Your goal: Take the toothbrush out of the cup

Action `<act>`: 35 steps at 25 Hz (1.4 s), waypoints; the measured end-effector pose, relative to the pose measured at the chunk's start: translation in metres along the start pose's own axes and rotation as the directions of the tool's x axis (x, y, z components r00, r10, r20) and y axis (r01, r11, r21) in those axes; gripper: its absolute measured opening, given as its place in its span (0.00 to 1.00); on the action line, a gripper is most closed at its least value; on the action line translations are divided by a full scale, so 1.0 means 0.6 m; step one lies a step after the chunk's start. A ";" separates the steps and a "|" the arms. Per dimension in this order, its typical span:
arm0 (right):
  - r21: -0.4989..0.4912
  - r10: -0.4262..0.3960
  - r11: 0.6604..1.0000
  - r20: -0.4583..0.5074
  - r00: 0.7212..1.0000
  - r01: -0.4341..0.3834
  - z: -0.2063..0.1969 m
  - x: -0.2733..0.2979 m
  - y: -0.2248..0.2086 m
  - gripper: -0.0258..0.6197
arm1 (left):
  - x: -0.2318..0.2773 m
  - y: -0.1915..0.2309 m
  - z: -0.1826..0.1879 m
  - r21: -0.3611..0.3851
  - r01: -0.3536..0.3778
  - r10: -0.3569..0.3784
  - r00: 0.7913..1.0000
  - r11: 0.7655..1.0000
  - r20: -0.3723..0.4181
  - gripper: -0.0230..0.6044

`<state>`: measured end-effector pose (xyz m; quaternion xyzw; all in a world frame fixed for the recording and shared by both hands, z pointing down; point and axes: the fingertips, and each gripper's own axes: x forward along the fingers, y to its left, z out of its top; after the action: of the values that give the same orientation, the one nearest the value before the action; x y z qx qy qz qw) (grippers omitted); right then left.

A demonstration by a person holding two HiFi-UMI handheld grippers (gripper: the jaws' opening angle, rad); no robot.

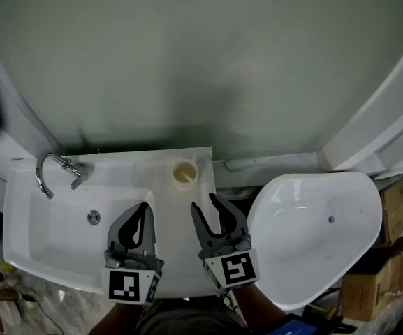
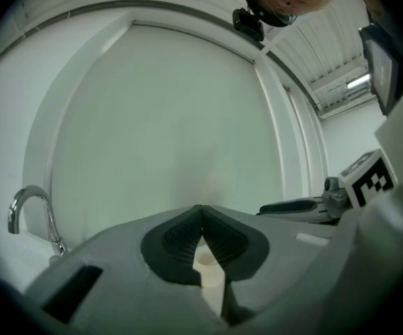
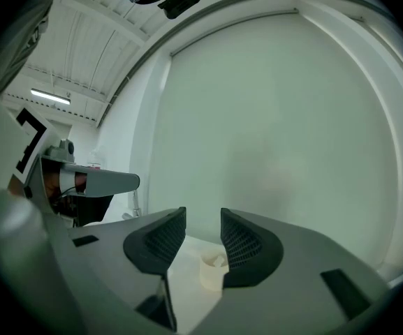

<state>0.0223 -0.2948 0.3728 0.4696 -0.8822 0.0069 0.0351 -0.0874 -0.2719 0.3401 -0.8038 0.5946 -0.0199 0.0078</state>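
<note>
While held level and side by side above the front rim of a white rectangular ceramic washbasin (image 1: 26,239), aimed at a pale green matte back wall (image 1: 201,61): two grey plastic handheld tools, each with a black-and-white marker cube at the rear. On the person's left, over the bowl's right edge, the left gripper (image 1: 143,206), with dark ribbed fingers pressed together at the tips and nothing pinched between them. Just beside it, over the flat right-hand ledge, the right gripper (image 1: 204,201), with fingers spread, the gap empty, pads touching nothing. Ahead of both and apart from them, at the back right corner of the ledge, a small cream round plastic cup (image 1: 185,174), upright, mouth open to the top. In the right gripper view, low in the gap and partly behind the right-hand finger; in the left gripper view, glimpsed under the closed tips. Inside the mouth, only a pale shape; no telling the toothbrush from the cup's own wall. At the back left, a curved chrome metal tap (image 1: 51,173), arched over the bowl, with a round metal drain (image 1: 93,217) below it. Right of the washbasin, a glossy white teardrop-shaped tub (image 1: 320,257), then brown cardboard boxes (image 1: 397,208).
</note>
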 end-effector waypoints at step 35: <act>0.111 -0.003 0.993 -0.225 0.974 0.028 -0.220 0.171 -0.048 0.18 | 0.133 0.079 -0.205 -0.067 0.014 -0.029 0.973 0.998 -0.228 0.05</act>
<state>-0.0035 -0.3902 0.5106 0.4739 -0.8670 0.1099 0.1077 -0.1146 -0.3605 0.4633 -0.8024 0.5830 -0.0930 -0.0872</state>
